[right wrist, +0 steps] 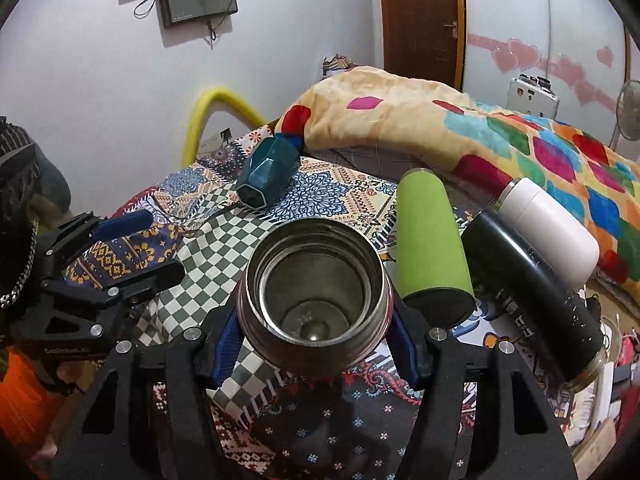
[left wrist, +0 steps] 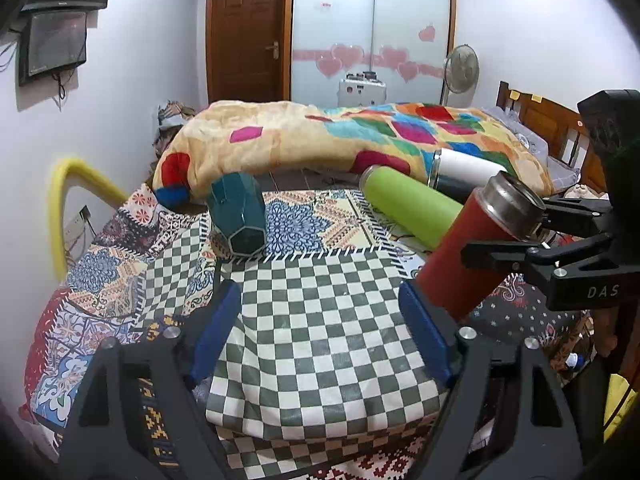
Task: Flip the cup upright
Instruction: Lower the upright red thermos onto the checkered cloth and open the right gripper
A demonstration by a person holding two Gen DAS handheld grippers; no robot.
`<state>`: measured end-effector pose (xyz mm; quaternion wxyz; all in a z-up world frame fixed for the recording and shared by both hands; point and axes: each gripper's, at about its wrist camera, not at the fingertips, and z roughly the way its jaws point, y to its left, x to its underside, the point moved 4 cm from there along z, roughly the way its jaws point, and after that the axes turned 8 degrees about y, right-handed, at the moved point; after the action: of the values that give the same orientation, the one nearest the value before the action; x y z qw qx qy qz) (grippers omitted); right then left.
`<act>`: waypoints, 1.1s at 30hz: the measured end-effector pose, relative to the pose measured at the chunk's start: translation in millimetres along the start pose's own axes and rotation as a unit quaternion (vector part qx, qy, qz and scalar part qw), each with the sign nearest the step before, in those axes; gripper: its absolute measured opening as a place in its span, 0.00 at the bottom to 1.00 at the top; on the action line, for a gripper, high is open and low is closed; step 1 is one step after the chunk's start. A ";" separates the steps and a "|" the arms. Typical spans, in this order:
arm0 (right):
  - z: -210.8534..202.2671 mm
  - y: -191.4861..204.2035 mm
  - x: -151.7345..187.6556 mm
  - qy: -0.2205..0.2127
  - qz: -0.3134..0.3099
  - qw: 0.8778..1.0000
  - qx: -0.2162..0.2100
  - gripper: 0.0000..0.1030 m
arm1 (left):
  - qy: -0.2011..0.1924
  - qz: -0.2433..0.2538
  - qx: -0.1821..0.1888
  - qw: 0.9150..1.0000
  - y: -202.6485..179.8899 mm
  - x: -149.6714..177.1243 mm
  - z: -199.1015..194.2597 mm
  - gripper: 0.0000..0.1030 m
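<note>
A red cup with a steel rim (left wrist: pixel 468 248) is held tilted, mouth up and to the right, above the bed. My right gripper (left wrist: pixel 500 240) is shut on it near the rim. In the right wrist view I look into its open steel mouth (right wrist: pixel 314 296), with the blue pads (right wrist: pixel 228 344) pressed on both sides; the gripper (right wrist: pixel 316 348) is shut on it. My left gripper (left wrist: pixel 324 332) is open and empty over the checkered cloth (left wrist: pixel 320 320), just left of the cup's base. It also shows in the right wrist view (right wrist: pixel 132 244).
On the bed lie a teal faceted cup (left wrist: pixel 238 216), a green cup (left wrist: pixel 412 212), a white cup (left wrist: pixel 464 168) and a black cup (right wrist: pixel 536 292), all on their sides. A rolled colourful blanket (left wrist: pixel 320 136) lies behind them. A yellow tube (left wrist: pixel 64 196) stands at the left wall.
</note>
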<state>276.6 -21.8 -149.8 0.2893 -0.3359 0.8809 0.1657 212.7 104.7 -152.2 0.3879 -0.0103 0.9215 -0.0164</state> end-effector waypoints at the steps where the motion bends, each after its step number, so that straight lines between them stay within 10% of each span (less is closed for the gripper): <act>1: -0.2 0.0 0.3 0.000 -0.002 1.000 0.002 0.57 | -0.001 0.000 0.001 1.000 -0.8 -0.8 0.0 0.81; 23: 15.7 0.7 12.8 0.001 0.015 1.000 -0.025 0.62 | -0.010 0.004 -0.003 1.000 -12.7 -1.0 0.3 0.86; 33: -49.1 2.6 27.6 -0.065 0.035 0.997 0.006 0.69 | -0.042 0.000 0.004 0.999 -27.8 -5.9 -40.7 0.86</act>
<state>238.6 -57.5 -128.5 0.3416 -0.2922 0.8724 0.1921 187.9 78.0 -118.6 0.4262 -0.0093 0.9043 -0.0198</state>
